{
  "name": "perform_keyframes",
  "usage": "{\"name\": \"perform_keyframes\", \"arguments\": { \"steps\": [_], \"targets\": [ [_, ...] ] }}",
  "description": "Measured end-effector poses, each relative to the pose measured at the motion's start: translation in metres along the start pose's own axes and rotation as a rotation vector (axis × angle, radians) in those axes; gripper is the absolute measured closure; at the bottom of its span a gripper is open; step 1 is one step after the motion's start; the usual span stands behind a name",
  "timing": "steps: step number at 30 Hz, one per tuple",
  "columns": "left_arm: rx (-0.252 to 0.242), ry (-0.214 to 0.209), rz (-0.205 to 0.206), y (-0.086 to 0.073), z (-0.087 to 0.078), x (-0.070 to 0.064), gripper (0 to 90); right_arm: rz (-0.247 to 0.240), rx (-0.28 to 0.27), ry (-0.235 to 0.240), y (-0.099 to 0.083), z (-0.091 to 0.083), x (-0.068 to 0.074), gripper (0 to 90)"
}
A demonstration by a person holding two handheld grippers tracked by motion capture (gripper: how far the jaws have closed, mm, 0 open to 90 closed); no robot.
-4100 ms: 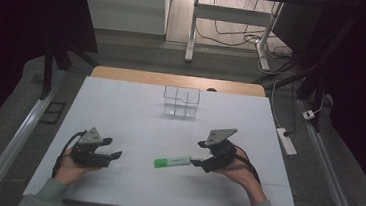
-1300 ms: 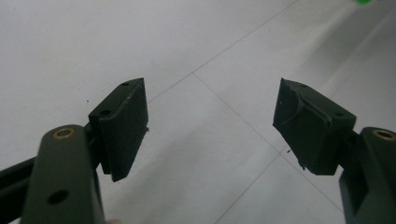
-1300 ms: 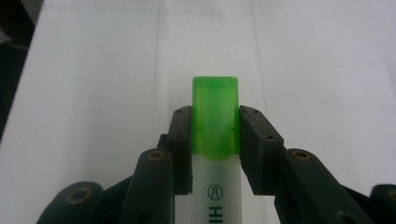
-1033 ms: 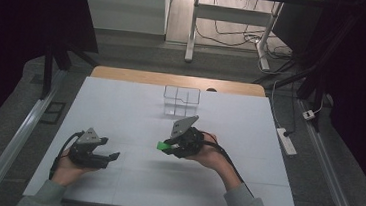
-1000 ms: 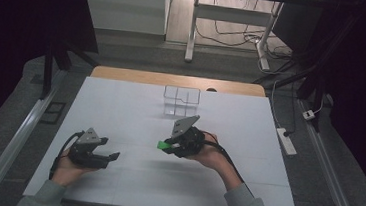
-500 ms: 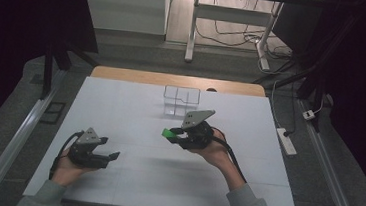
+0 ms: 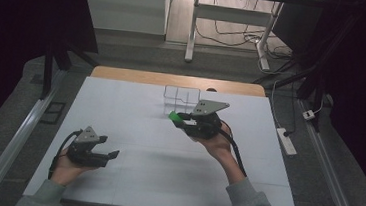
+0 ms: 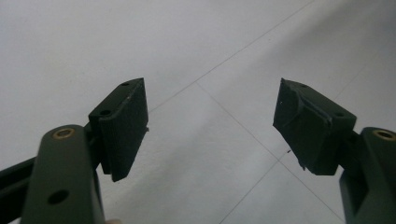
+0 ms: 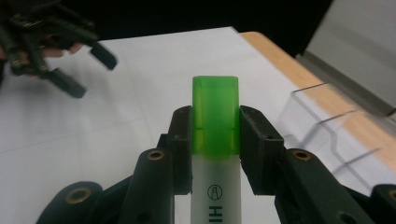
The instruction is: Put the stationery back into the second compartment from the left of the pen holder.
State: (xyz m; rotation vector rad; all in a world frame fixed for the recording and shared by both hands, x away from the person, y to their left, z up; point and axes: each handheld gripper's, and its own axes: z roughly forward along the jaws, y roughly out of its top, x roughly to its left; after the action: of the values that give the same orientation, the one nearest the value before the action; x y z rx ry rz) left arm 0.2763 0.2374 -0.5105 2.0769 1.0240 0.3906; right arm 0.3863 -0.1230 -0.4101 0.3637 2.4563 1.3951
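Note:
A highlighter (image 9: pixel 215 154) with a green cap and white barrel is clamped between the jaws of my right gripper (image 9: pixel 215 140), cap pointing away from the camera. In the high view that right gripper (image 7: pixel 183 121) hangs above the table's middle with the green cap (image 7: pixel 175 116) at its left tip, just in front of a clear plastic holder (image 7: pixel 181 97). The same holder (image 9: pixel 327 126) appears at the right of the right gripper view. My left gripper (image 7: pixel 110 157) rests near the table's front left, open, and its pads (image 8: pixel 122 126) have bare table between them.
The white table (image 7: pixel 134 124) has a wooden strip (image 7: pixel 123 74) along its far edge. A power strip (image 7: pixel 287 141) lies on the floor at the right. A desk frame with cables (image 7: pixel 228 21) stands beyond the table.
My right gripper has carried the highlighter up and away from the table's front toward the clear holder. The left gripper has stayed in place.

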Motion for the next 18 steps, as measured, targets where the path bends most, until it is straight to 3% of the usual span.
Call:
{"name": "perform_keyframes", "arguments": {
  "steps": [9, 18],
  "targets": [
    [-0.002, -0.004, 0.005, 0.001, 0.0, -0.001, 26.5, 0.054, -0.058, -0.055, 0.004, -0.009, -0.018, 65.9],
    [0.003, -0.009, -0.002, 0.001, 0.001, 0.001, 26.3, 0.096, -0.083, -0.08, 0.005, -0.002, -0.029, 65.9]
  ]
}}
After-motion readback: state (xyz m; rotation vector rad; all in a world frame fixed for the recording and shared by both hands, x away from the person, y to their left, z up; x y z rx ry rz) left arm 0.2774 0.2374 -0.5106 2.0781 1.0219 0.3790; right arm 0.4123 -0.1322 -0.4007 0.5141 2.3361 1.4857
